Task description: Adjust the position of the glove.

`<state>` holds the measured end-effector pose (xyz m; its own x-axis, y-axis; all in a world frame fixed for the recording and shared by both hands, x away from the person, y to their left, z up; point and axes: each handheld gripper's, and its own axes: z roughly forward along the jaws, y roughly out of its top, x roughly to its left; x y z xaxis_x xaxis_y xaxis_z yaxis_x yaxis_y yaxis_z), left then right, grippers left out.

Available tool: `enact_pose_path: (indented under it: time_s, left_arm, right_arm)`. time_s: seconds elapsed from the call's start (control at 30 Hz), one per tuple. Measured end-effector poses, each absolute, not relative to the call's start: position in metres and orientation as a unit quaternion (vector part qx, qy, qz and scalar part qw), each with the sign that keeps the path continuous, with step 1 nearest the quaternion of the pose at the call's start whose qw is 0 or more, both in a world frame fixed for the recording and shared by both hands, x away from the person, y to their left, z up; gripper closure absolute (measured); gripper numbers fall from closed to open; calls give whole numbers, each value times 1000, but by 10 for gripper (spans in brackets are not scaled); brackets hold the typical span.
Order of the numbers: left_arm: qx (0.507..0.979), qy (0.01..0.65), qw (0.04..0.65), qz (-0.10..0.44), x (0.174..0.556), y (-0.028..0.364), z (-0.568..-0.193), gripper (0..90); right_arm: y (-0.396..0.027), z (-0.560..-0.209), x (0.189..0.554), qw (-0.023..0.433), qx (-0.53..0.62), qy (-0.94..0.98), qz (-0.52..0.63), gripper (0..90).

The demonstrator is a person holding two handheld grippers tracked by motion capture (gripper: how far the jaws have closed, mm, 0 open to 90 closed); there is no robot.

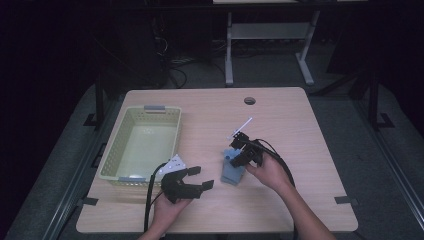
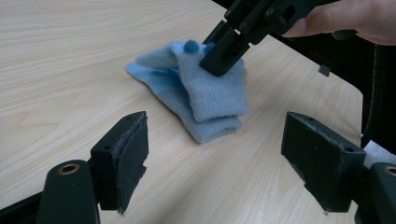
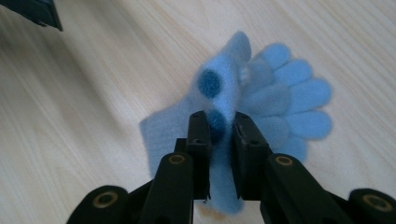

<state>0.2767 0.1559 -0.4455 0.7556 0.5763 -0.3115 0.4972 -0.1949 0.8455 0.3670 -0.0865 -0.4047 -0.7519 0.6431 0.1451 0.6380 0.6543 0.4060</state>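
On the tabletop, a basket sits at the left edge. Next comes the left gripper, w/ fingers wide open and nothing between them. Just right of it lies the glove, light blue and folded, approx. mid-tabletop; the right gripper has its fingers pinched shut on a raised fold of it.

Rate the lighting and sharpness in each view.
High view: table lit, surroundings nearly black, slightly soft. Left gripper view: blue gloves fairly sharp, near jaws a little blurred. Right gripper view: bright, gloves' finger ends soft, wood grain streaked at the left.
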Motion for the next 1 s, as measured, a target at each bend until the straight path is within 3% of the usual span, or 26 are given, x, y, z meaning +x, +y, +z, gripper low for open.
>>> enact_pose_path:
  time_s: [0.43,0.67,0.77,0.8,0.83,0.87,1.0]
  left_arm:
    - [772,348,531,39,277,155,-446,229]
    - [772,347,531,40,277,156,-446,229]
    - [773,347,530,39,277,156,-446,230]
    - [773,348,530,38,277,155,-446,230]
    - [773,348,530,38,277,155,-446,230]
    - [774,347,528,38,276,155,-446,230]
    - [776,345,526,39,276,155,-446,230]
  right_arm:
    - [-86,-416,375,5,352,911,213,707]
    - [-84,-421,375,9,355,910,212,549]
    - [-85,-417,375,12,357,907,223,555]
    - [-86,-414,373,18,358,905,230,610]
    - [-86,-414,373,18,358,905,230,610]
    - [-86,-412,373,21,358,904,234,681]
    - [-85,-416,374,22,361,903,233,759]
